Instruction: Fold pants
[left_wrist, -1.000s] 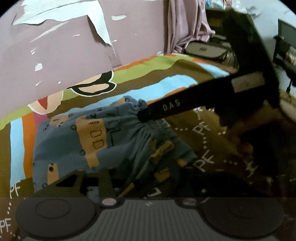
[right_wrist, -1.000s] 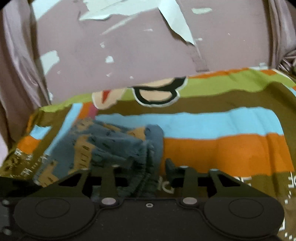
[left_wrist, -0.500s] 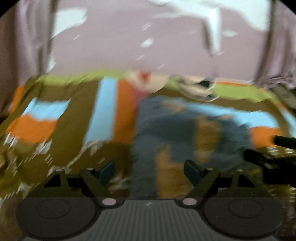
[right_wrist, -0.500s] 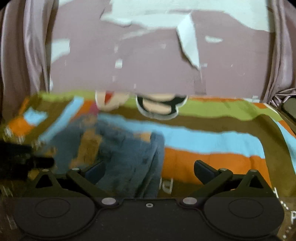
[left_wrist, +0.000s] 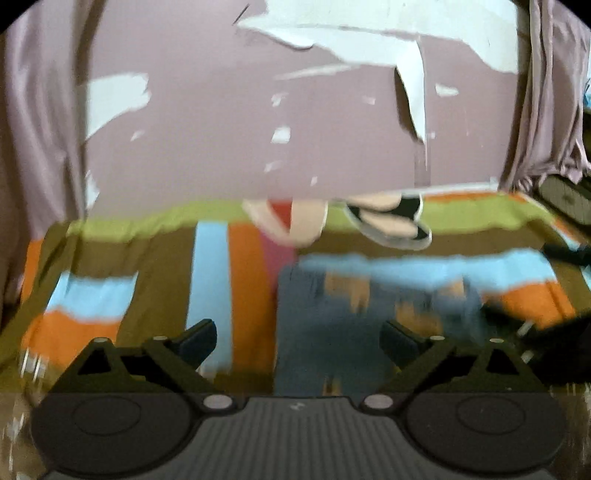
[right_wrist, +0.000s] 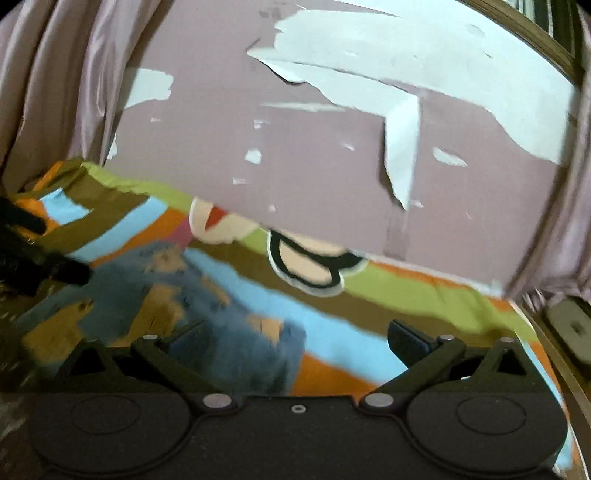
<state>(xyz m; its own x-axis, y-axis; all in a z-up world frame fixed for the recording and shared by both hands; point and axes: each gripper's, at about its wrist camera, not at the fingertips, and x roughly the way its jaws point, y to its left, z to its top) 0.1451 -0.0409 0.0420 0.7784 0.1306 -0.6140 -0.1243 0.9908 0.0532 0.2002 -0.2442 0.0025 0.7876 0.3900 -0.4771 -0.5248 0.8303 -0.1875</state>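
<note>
Now L gripper (left_wrist: 297, 338) jaws just spread, R gripper (right_wrist: 299, 338) wide, both empty; pants (left_wrist: 332, 325) flat on striped sheet (left_wrist: 210, 280).

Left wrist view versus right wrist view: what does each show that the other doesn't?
Only the left wrist view: the left gripper, open and empty, and bedspread stripes left of the pants. Only the right wrist view: the right gripper, open and empty, and a wooden frame at the upper right. Both: the blue pants lying folded on the striped bedspread, the peeling wall, curtains, and the other gripper at the edge.
</note>
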